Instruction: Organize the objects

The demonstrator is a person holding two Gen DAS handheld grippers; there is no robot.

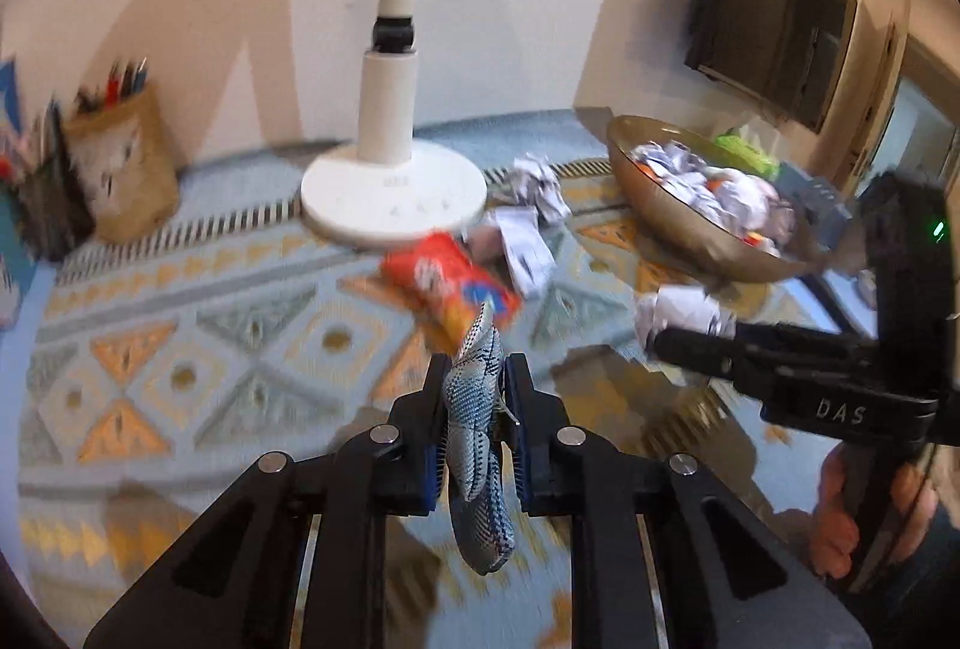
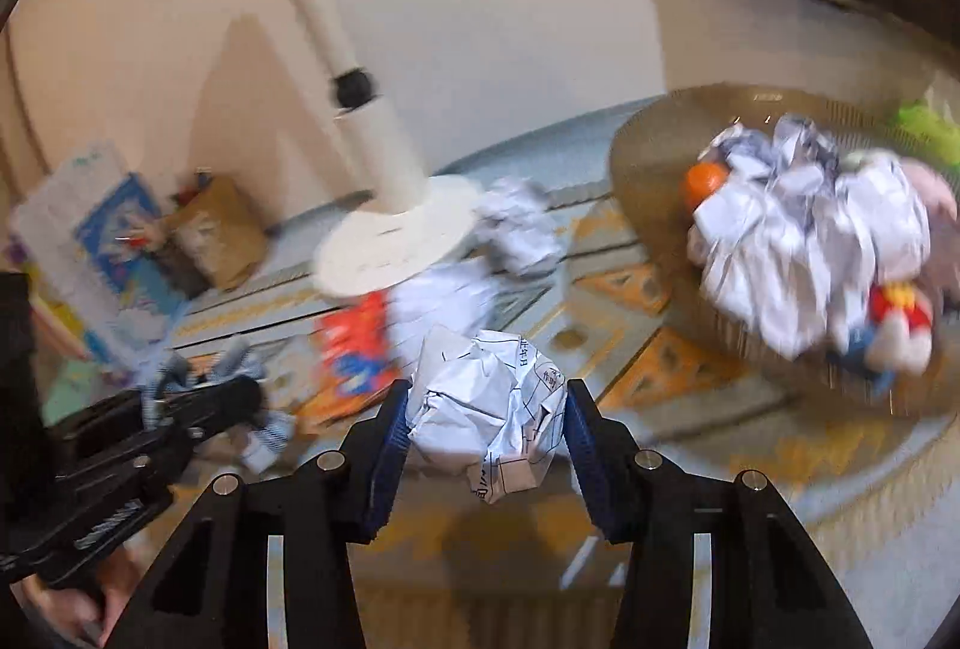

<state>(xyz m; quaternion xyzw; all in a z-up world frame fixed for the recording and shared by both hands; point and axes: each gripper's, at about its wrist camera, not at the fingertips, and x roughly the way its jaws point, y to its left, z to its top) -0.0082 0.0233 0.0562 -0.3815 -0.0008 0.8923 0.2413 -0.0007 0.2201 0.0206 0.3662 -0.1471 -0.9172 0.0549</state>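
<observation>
In the bowl (image 2: 648,156), contents blur together.

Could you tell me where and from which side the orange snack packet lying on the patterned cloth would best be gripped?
Probably by its near short end, coming from above and the front. The orange snack packet lies flat on the patterned cloth, so only its thin crimped edge offers something to pinch. The lamp base crowds its far end, and crumpled paper lies close to its right.
</observation>
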